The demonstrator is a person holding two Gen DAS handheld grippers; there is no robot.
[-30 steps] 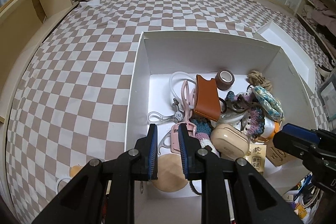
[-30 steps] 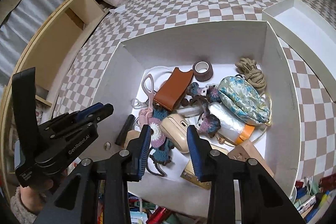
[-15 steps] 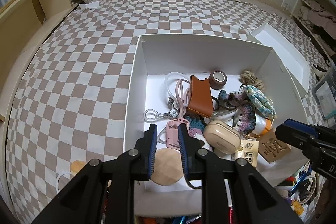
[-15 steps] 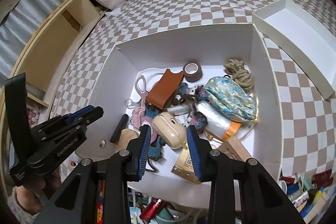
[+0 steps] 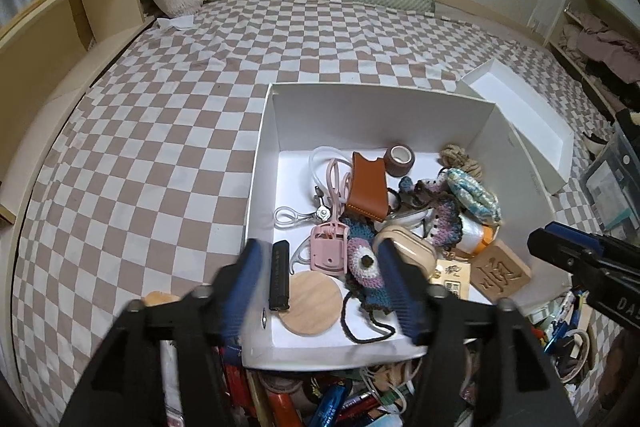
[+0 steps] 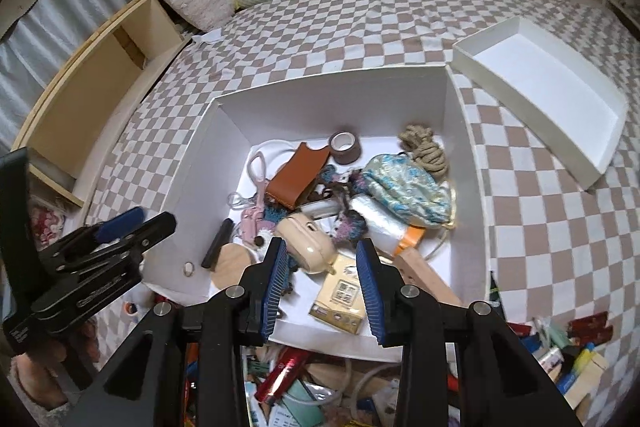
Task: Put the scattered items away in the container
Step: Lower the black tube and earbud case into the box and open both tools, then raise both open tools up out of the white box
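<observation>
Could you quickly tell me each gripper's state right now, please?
Left gripper: jaws opening, holding nothing.
Right gripper: jaws opening, holding nothing.

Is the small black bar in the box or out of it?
In. The black bar lies on the white box's floor by its near-left wall, beside the round wooden disc.

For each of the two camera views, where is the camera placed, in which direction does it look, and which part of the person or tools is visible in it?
Left wrist view: sits on the left gripper, looks steeply down into the white box on the checkered bed; its own opening jaws show, nothing between them, and the right gripper enters at right.
Right wrist view: sits on the right gripper, looks down into the same box from its right side; its own opening, empty jaws and the left gripper show.
Shared: box, brown tape roll, beige earbud case, box lid.
</observation>
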